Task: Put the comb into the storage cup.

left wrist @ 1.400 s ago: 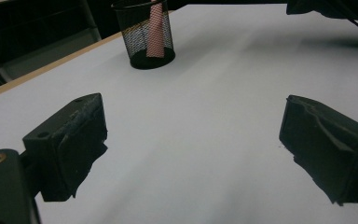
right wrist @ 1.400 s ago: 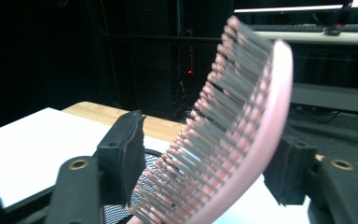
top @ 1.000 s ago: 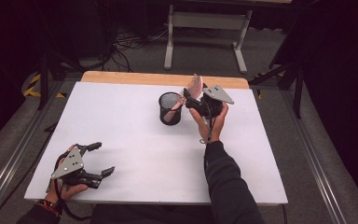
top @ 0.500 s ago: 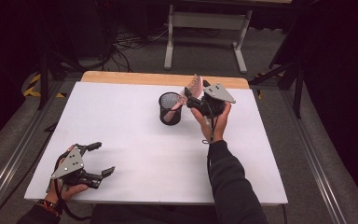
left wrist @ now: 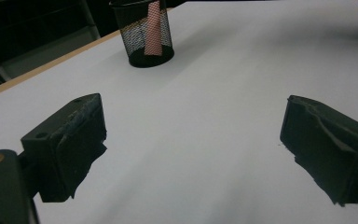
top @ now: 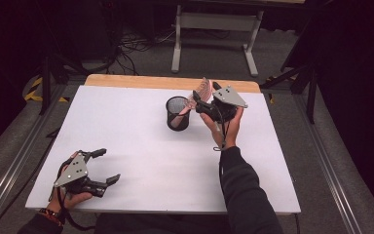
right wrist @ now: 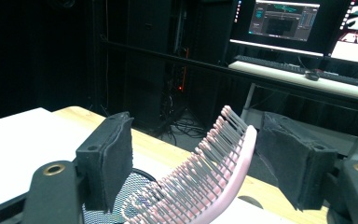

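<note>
White table [top: 126, 126], grey floor [top: 141, 63], dark room, lit monitors [right wrist: 284, 21] on desk [right wrist: 307, 79]

My high view looks forward and down over the whole tabletop [top: 126, 126] from its near side. My left camera rides low near the near-left corner, facing across to the mesh cup [left wrist: 144, 32]. My right camera sits close above that cup [right wrist: 135, 193], facing the far room. All three views share the cup.
</note>
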Demonstrator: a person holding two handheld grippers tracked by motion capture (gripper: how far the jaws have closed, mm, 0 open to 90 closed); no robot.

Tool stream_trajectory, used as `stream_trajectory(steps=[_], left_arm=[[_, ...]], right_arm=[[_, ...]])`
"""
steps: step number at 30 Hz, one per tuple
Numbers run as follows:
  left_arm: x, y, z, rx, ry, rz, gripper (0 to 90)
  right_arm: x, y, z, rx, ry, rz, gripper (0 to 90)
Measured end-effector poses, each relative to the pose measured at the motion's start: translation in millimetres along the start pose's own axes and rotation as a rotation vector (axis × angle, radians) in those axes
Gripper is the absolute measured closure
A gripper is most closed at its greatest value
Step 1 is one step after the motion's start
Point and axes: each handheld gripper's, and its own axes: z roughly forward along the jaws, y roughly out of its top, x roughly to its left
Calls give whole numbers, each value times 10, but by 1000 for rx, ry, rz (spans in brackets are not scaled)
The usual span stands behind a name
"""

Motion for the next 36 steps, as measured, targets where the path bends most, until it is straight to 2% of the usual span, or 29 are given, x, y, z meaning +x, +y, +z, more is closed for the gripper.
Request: stream_trajectory(steps=[9,17,20,26,32,36], left_arm=[[-2,1,4,3,-3,3,79],[-7,1,11,8,-5,4,79],[-9,0,12,6,-5,3,79],[-10,-1,12,7,-4,4,79],[-7,-3,20,10,-5,4,79],[-7,-5,28,12,-5,5,79]], right_arm=[[27,62,-74,-8,16,-30,257],[35,94,-142,-8,9,-60,250],[24,103,-171,-20,18,-52,248],[42,132,-240,-33,25,-70,238],[80,133,-284,-25,35,-111,224],[87,132,-315,-24,43,-121,212]])
